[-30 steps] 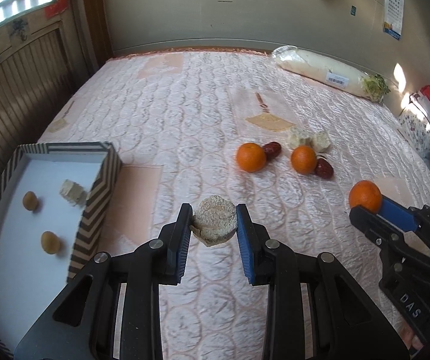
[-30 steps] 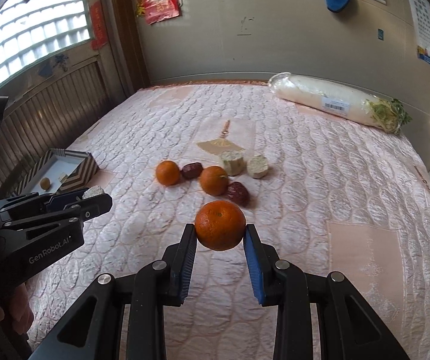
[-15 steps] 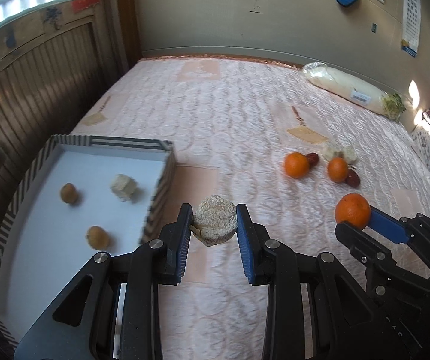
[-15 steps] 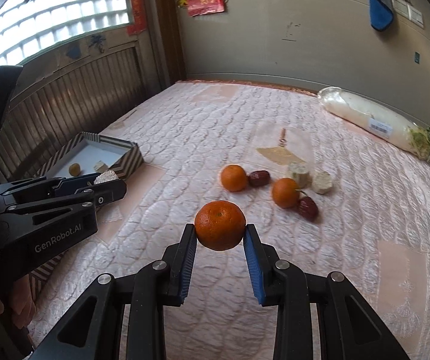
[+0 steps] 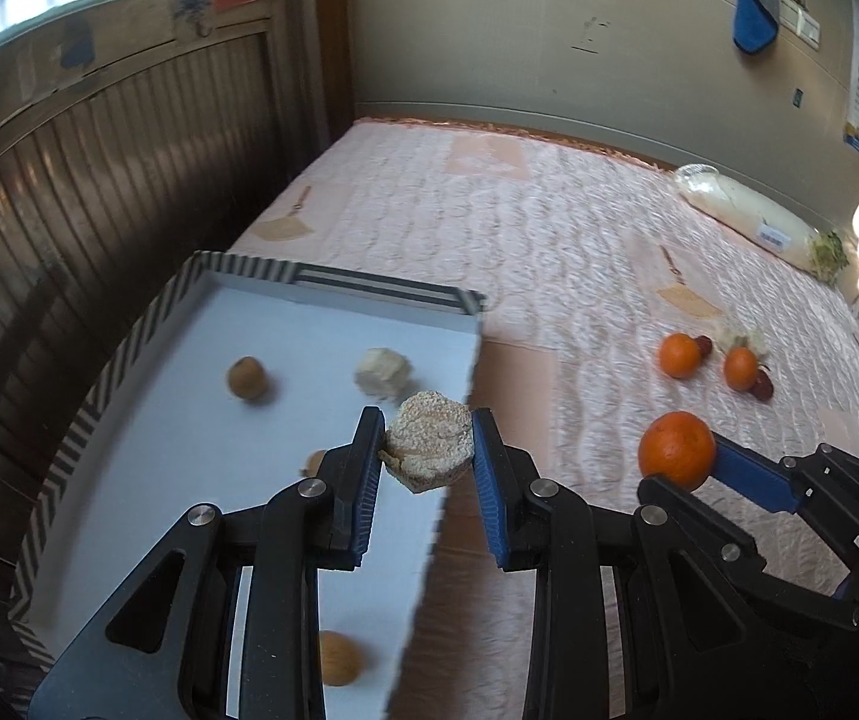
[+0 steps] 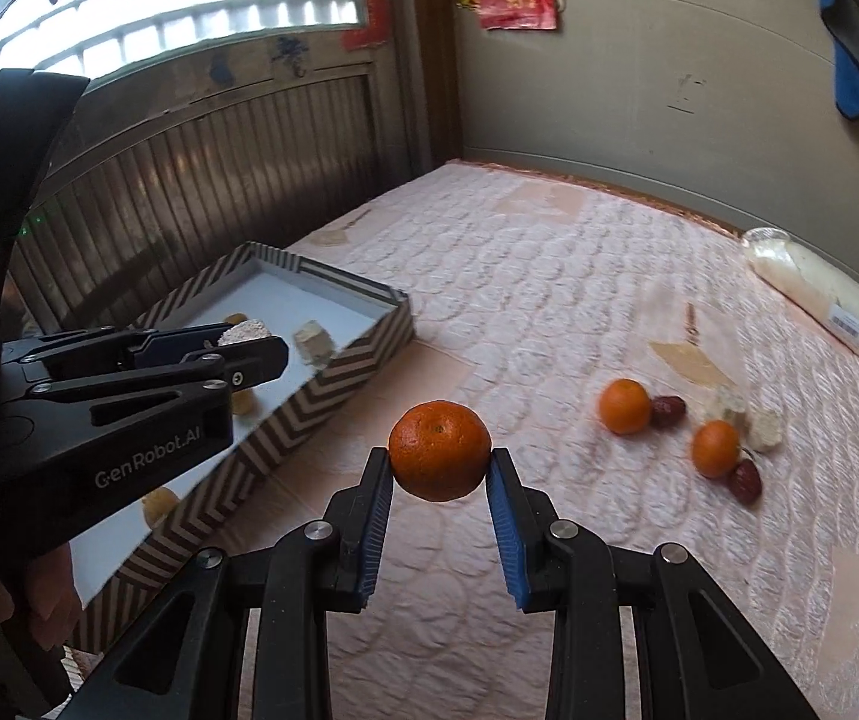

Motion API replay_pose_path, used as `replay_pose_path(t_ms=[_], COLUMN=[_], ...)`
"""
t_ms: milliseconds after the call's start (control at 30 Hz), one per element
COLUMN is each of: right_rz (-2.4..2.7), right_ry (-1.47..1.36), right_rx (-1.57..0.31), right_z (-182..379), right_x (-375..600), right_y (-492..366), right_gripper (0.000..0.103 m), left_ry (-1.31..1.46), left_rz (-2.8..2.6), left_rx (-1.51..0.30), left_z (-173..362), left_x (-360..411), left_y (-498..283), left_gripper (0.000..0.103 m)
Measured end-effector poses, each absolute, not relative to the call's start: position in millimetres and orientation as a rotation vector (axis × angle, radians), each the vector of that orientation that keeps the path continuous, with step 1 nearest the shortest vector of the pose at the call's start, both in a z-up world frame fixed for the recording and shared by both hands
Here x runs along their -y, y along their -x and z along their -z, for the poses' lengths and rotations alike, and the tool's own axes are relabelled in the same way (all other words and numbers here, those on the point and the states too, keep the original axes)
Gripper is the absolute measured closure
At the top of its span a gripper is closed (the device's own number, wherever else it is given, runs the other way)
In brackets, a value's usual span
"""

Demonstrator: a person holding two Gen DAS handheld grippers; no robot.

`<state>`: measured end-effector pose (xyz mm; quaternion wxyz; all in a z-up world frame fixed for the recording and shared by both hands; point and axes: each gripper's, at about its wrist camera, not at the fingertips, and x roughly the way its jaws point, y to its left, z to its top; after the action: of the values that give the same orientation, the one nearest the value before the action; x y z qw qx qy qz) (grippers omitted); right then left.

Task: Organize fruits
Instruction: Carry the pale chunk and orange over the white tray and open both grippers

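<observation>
the rough beige chunk (image 5: 428, 439) hangs over the right rim of the striped box (image 5: 333, 279), pinched in the left tongs (image 5: 426, 462). the box floor has open white room beside three brown balls and one pale chunk (image 5: 381, 371). the right tongs (image 6: 440, 483) clamp an orange (image 6: 439, 458) above the bed (image 6: 549, 312), just outside the box. two oranges, two dates and two pale chunks lie well apart on the quilt.
</observation>
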<state>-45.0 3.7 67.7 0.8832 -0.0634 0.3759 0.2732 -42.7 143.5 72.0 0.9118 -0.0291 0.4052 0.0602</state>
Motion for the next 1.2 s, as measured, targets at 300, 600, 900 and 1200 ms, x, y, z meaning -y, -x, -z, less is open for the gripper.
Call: replay_pose_path(t_ms=[300,600,900,1200], right_rz=[-0.688,-0.813,-0.883,-0.897], right_ry=[0.187,0.252,0.293,0.325], right_rx=[-0.779,-0.827,-0.899,-0.891], right_z=[-71,-57,-34,-27], right_x=[-57,-117,-157,-170], right_y=[50,48,46,51], right_gripper=[0.072,0.072,0.072,0.072], left_ry=[0.137,0.197,0.227,0.266], left_rz=[-0.215,-0.305,-0.348,-0.374], left_rx=[-0.852,-0.892,-0.921,-0.938], left_z=[-69,-51,-39,-35], left_x=[-205,-253,-272,-277], left_y=[52,61,63,62], left_gripper=[0.074,0.075,0.075,0.074])
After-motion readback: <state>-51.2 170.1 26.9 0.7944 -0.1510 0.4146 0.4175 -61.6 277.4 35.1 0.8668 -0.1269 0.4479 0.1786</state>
